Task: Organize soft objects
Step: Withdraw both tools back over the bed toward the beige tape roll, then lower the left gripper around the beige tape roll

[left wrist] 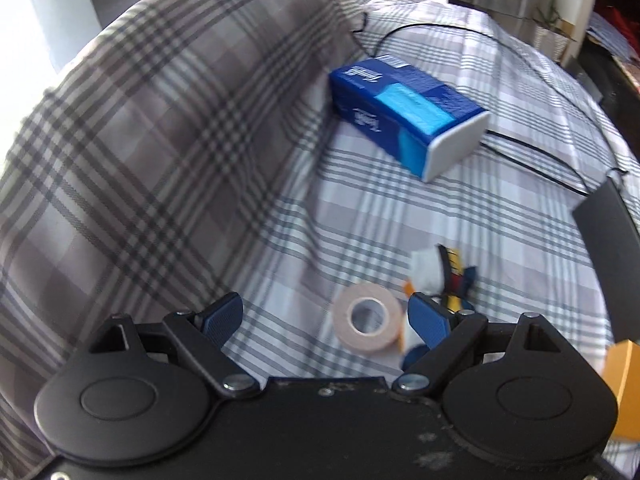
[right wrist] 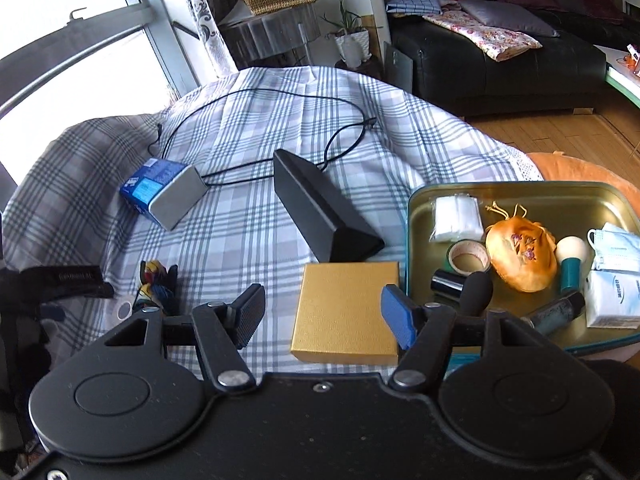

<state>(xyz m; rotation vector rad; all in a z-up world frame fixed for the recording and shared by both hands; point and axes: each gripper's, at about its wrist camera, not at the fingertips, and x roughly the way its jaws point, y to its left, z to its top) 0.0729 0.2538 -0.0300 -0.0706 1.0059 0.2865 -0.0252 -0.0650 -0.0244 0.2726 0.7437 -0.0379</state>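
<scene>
My left gripper (left wrist: 326,322) is open and empty, low over the plaid sheet. A beige tape roll (left wrist: 368,326) lies between its fingertips, nearer the right one. A small colourful soft toy (left wrist: 440,276) lies just beyond the right fingertip. A blue tissue pack (left wrist: 408,112) lies farther off beside a grey plaid pillow (left wrist: 160,140). My right gripper (right wrist: 324,316) is open and empty above a gold box (right wrist: 346,312). The tissue pack (right wrist: 164,192), the toy (right wrist: 156,280) and the tape roll (right wrist: 124,310) show to its left.
A gold tin tray (right wrist: 600,196) at the right holds an orange pouch (right wrist: 520,256), tape, face masks, tissue packs and small bottles. A black triangular box (right wrist: 320,208) and a black cable (right wrist: 280,100) lie mid-bed. A black sofa and wooden floor lie beyond.
</scene>
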